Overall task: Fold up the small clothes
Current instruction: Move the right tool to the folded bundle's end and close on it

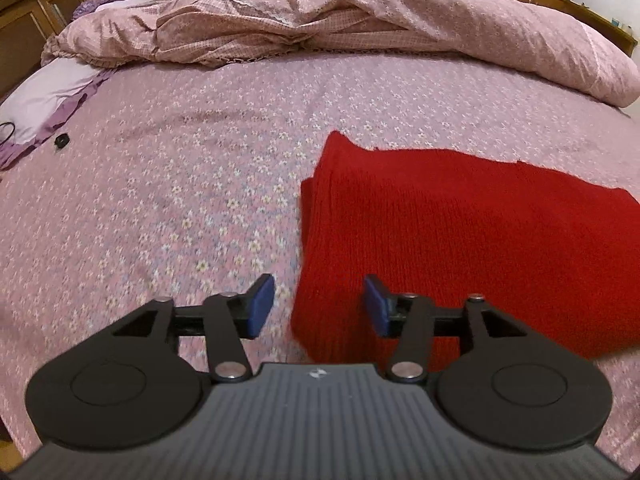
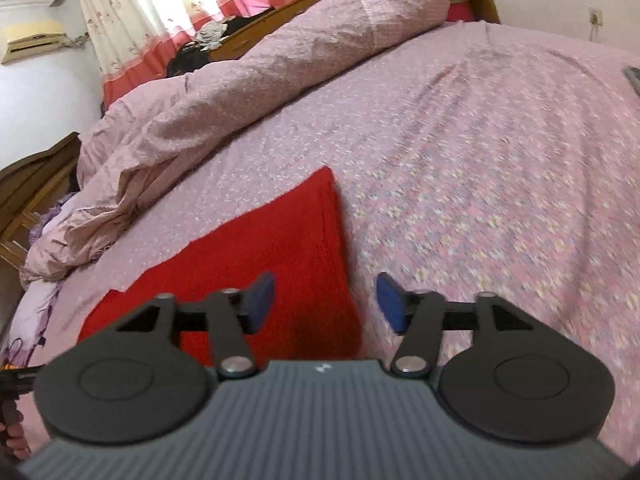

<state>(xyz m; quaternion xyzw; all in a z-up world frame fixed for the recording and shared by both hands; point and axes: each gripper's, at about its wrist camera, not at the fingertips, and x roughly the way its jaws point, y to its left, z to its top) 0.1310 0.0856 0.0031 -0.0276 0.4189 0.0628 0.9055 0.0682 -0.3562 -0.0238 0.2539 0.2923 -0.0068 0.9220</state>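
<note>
We see a red knitted garment (image 1: 460, 232) lying folded and flat on the bed (image 1: 180, 200), which is covered by a pink sheet with small flowers. We take that garment as our landmark.

In the left wrist view, the left claw (image 1: 318, 306) hangs above the garment's near left edge. Its blue pads (image 1: 260, 306) stand spread apart, one over the bare sheet just left of the garment, the other over the red knit. Nothing is pinched between them; only the garment's edge and sheet show through the gap.

In the right wrist view, the right claw (image 2: 326, 302) hangs over the same red knitted garment (image 2: 256, 264) at its near right edge. Its blue pads (image 2: 262, 302) are likewise spread, the left one over the knit, the right one over the sheet just beside the garment. No cloth is gripped.

Beyond the garment, along the far side of the bed, a crumpled pink duvet (image 1: 360, 20) lies in a long heap. Well to the left of the garment, at the bed's edge, we see a lilac pillow (image 1: 44, 96) with a small black object (image 1: 61, 141) near it. Behind the duvet, in the right wrist view, red and cream curtains (image 2: 192, 4) hang at a window. At the lower left corner of that view part of a hand (image 2: 14, 436) shows, blurred.
</note>
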